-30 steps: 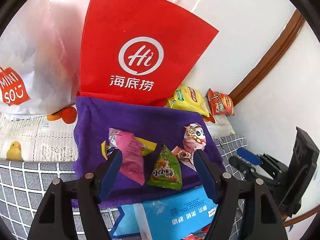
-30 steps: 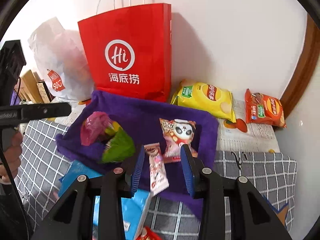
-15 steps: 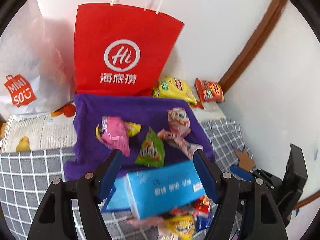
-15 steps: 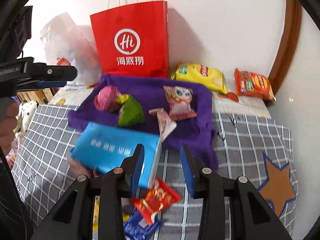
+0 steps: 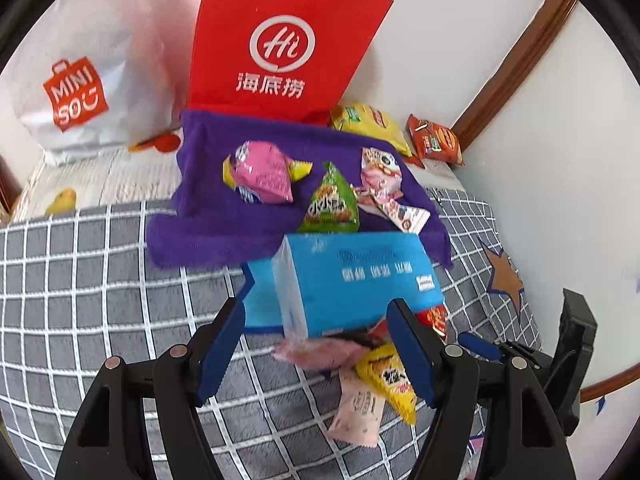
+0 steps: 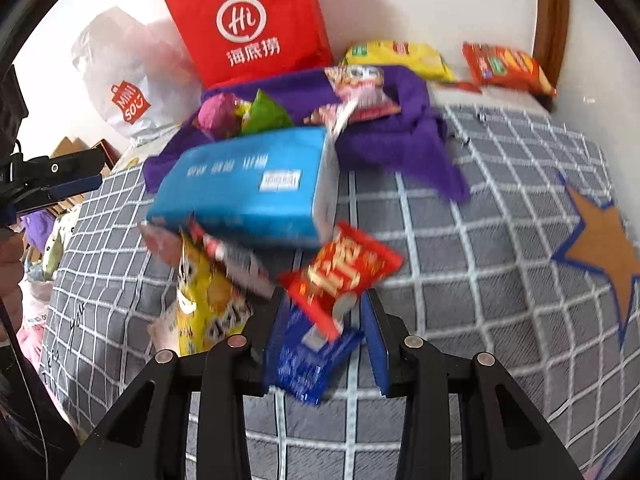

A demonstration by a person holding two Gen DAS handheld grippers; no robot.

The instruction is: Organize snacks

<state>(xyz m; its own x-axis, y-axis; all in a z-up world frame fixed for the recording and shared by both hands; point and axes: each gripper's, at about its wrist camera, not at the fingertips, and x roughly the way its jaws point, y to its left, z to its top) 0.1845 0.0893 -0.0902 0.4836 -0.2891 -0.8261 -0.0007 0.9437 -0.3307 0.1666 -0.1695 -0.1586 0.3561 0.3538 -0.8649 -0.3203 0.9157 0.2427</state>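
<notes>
red bag (image 5: 280, 40): "Hi" 海底捞 | white bag (image 5: 80, 80): "MINISO"

Red bag (image 5: 280, 48) and white bag (image 5: 92, 80) against wall; blue box (image 5: 356, 276) on checked blanket (image 5: 100, 280).

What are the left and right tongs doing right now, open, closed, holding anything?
Left tongs: open, holding nothing, above the blue box.
Right tongs: open, straddling the red packet and blue packet, not clamped.

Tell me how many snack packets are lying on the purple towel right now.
5 on the purple towel: pink, yellow under it, green, panda, small wrapper. Others may be hidden.
</notes>
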